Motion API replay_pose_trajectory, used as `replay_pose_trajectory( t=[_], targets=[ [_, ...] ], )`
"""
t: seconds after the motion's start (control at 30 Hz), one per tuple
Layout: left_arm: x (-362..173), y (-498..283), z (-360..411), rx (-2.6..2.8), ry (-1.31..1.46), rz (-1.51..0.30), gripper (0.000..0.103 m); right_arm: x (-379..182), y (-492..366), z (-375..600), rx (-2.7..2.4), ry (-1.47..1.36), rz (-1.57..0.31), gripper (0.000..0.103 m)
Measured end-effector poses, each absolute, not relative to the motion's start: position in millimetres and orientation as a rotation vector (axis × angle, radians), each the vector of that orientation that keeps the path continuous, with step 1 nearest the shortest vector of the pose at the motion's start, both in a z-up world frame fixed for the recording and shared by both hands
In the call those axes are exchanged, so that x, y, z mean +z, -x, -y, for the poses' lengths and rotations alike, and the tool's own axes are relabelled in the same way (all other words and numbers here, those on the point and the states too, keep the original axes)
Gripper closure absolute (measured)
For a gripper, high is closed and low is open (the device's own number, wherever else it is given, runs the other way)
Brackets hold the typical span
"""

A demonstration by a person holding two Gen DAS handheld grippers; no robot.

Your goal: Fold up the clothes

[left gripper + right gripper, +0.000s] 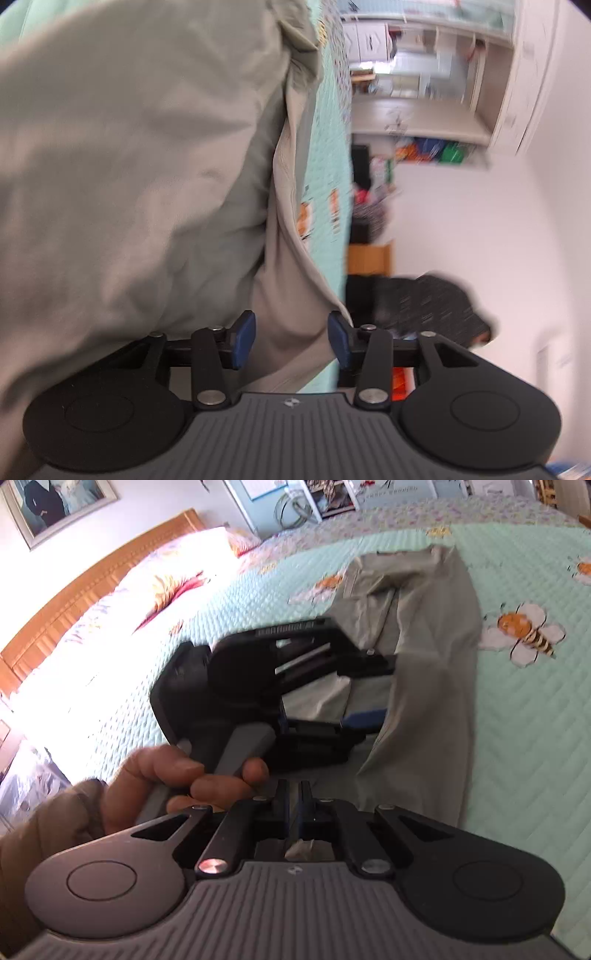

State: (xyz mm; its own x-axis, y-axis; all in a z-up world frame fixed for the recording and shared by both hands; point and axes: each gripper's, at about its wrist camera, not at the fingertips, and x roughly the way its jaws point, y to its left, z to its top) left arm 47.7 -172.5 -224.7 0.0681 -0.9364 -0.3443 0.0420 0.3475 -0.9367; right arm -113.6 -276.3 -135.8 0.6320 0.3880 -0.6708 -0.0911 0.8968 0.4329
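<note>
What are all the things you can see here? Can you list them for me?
garment: one, grey-green, spread on the quilt, one part between the left gripper's pads
quilt: one, mint green with bees, covering the bed
pillow: one, floral, by the headboard
headboard: one, orange-brown wood, against the wall
framed picture: one, on the wall above the headboard
shelves: white, blurred, past the bed's edge
box: one, brown, on the floor by the bed
left gripper: black with blue pads, jaws apart around the cloth
right gripper: black, jaws shut on a bit of the cloth
hand: one, holding the left gripper's handle
</note>
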Motion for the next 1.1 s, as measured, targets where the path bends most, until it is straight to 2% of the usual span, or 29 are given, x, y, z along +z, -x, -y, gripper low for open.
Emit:
replay_pose_trajectory(
  t=[0.1,0.17,0.3,0.53,0.6,0.63,0.67,0.77,1.03,1.1],
  targets=[
    [-210,-37,169,-0.927,0.781,-1.262,0.053,-142,120,279,0.307,-0.409,-0.871,0.099],
    [-204,-30,163,-0.933,0.718,-1.248,0.047,-138,131,293,0.339,-0.482,-0.841,0.097],
    [-200,-19,152,-0.944,0.671,-1.243,0.045,-136,161,331,0.277,-0.546,-0.794,0.086],
    [-190,18,143,-0.949,0.378,-1.204,0.046,-144,203,359,0.169,-0.534,-0.768,0.083],
    [-185,26,145,-0.926,0.293,-1.185,0.056,-143,208,347,0.188,-0.421,-0.762,0.075],
    [-184,29,146,-0.912,0.26,-1.184,0.075,-143,210,341,0.199,-0.367,-0.757,0.069],
    [-184,32,143,-0.901,0.269,-1.186,0.1,-143,212,334,0.214,-0.318,-0.75,0.064],
    [-182,39,133,-0.87,0.322,-1.193,0.1,-147,214,316,0.239,-0.187,-0.732,0.053],
    [-153,64,116,-0.846,0.358,-1.156,0.101,-155,213,293,0.287,0.0,-0.718,0.051],
    [-149,59,138,-0.82,0.301,-1.152,0.101,-158,211,292,0.291,-0.002,-0.734,0.05]
  ],
)
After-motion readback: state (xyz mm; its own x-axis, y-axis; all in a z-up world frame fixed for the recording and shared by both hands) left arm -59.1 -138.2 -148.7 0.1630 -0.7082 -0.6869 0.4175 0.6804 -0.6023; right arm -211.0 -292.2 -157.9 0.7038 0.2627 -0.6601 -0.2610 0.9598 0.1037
